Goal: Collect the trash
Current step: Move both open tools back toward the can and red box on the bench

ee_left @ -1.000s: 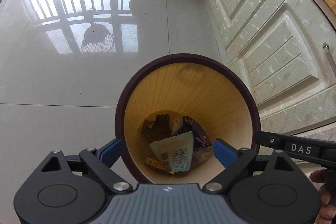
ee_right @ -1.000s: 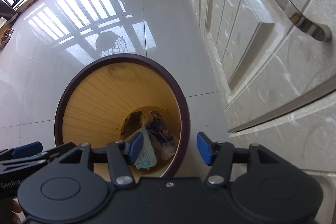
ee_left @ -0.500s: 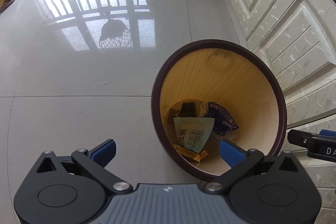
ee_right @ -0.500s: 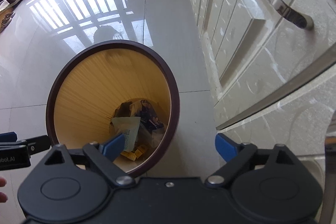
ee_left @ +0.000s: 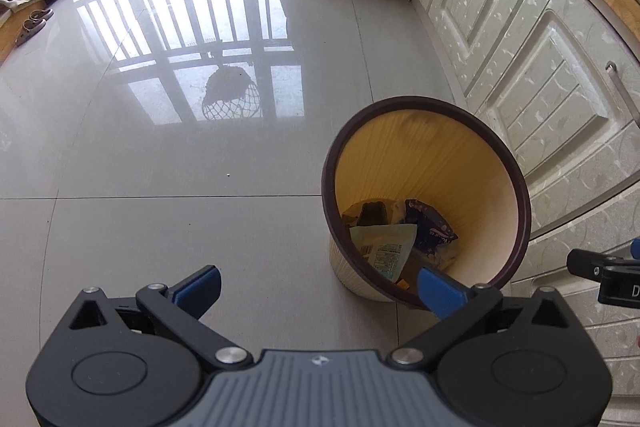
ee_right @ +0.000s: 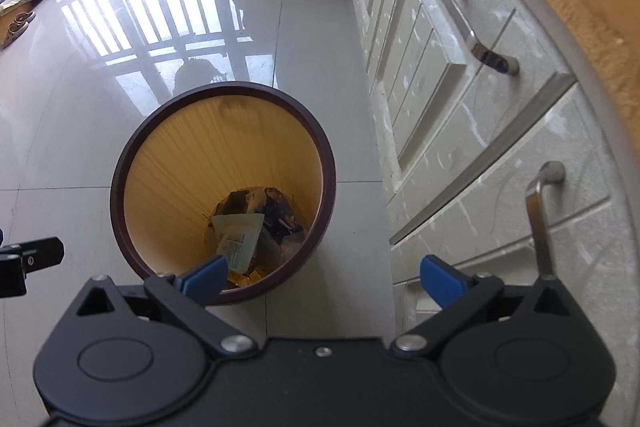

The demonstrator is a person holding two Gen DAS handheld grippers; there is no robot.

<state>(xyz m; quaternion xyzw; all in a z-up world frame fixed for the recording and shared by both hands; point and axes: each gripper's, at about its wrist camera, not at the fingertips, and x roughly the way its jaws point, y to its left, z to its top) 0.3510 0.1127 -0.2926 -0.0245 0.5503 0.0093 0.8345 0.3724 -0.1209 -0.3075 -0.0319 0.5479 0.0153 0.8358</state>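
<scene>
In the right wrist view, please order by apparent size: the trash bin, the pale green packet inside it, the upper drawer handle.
1. trash bin
2. upper drawer handle
3. pale green packet, though it lies deeper, farther from the camera, so the ranking against the handle is unsure.

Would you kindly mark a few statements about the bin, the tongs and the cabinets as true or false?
1. The waste bin holds several wrappers. True.
2. The left tongs grip a wrapper. False: they are open and hold nothing.
3. The bin stands on the tiled floor beside the cabinets. True.
4. The bin's rim is bright blue. False: the rim is dark brown.
5. The right tongs are open. True.
6. A lid covers the bin. False: it is uncovered, with a pale green packet visible inside.
</scene>
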